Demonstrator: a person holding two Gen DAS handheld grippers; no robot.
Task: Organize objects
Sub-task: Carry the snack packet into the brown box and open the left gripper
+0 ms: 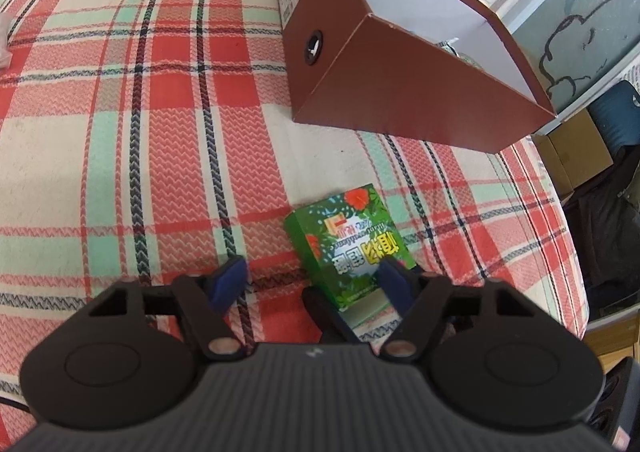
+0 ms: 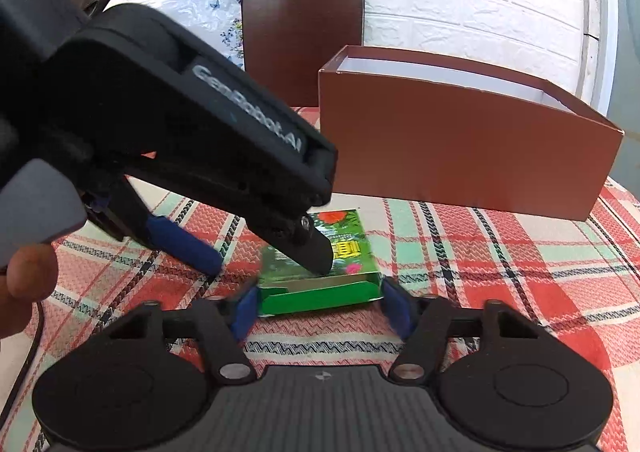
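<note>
On the plaid cloth [image 1: 160, 132], near the brown box [image 2: 460, 156], the green carton [image 2: 320, 272] lies flat, long axis near-to-far, open flap nearest, grasped by the right gripper [image 2: 320, 310]; the left gripper [image 1: 312, 280] is released, 1 finger touching the carton.

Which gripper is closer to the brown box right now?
Left, I think, though only narrowly. The left gripper reaches over the green carton, on the side toward the brown box; the right gripper straddles the carton's near end, farther from the box.
</note>
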